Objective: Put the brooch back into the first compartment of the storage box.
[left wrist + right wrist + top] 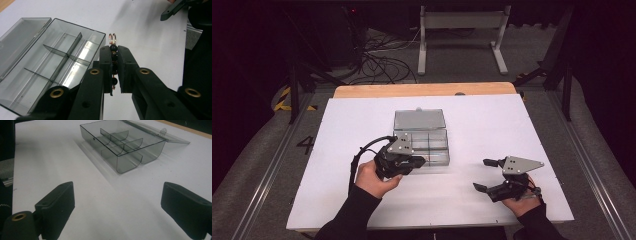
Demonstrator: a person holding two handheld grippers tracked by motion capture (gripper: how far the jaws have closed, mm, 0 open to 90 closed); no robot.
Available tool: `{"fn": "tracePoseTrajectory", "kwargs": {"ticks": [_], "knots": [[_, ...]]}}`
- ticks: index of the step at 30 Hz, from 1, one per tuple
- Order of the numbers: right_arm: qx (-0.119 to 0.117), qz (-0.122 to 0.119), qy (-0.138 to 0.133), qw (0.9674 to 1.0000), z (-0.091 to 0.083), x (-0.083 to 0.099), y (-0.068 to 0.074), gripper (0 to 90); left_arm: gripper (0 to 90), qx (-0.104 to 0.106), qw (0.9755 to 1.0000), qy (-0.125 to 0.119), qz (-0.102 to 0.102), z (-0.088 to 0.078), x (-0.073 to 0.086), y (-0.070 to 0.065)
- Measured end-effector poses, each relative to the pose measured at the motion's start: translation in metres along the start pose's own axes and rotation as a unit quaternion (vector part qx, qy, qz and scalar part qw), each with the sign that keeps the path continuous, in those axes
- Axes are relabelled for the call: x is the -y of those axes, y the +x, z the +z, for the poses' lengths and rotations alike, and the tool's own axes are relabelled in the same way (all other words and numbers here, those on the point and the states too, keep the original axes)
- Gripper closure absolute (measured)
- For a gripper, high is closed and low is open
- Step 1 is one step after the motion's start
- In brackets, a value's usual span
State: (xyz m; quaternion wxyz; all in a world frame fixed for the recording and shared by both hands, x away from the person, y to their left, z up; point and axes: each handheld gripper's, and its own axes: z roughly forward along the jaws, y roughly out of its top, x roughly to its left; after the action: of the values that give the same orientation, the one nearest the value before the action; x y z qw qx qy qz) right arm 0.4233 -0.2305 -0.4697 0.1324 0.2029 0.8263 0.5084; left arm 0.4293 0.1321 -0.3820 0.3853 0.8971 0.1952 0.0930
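A clear grey compartment box [427,142] sits mid-table, its lid [419,119] folded open toward the back. My left gripper [418,161] hovers at the box's front left corner. In the left gripper view it [114,52] is shut on a small beaded piece [113,47] of black beads on copper wire, whose two loops stick out past the fingertips; the box [50,65] lies just left of it, compartments empty. My right gripper [482,174] is open, low over the table to the right of the box. Nothing lies between its jaws [117,192], and the box [122,143] is ahead.
The table is covered by a white sheet [492,125] with a wooden edge [422,90] at the back. A jaw of the right gripper [172,10] shows at the top right of the left gripper view. Cables and a metal stand are on the floor beyond.
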Motion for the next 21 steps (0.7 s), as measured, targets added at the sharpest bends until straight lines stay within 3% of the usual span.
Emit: {"fn": "tracePoseTrajectory", "kwargs": {"ticks": [17,21], "knots": [[-0.001,0.0,-0.001,1.0,0.0,0.0,0.0,11.9,83.2,-0.022,0.9993,-0.014,-0.028,-0.017,0.008,0.015],[0.0,0.001,0.0,1.0,0.0,0.0,0.0,11.9,83.2,-0.042,0.9983,-0.014,-0.037,-0.018,0.01,0.018]]}}
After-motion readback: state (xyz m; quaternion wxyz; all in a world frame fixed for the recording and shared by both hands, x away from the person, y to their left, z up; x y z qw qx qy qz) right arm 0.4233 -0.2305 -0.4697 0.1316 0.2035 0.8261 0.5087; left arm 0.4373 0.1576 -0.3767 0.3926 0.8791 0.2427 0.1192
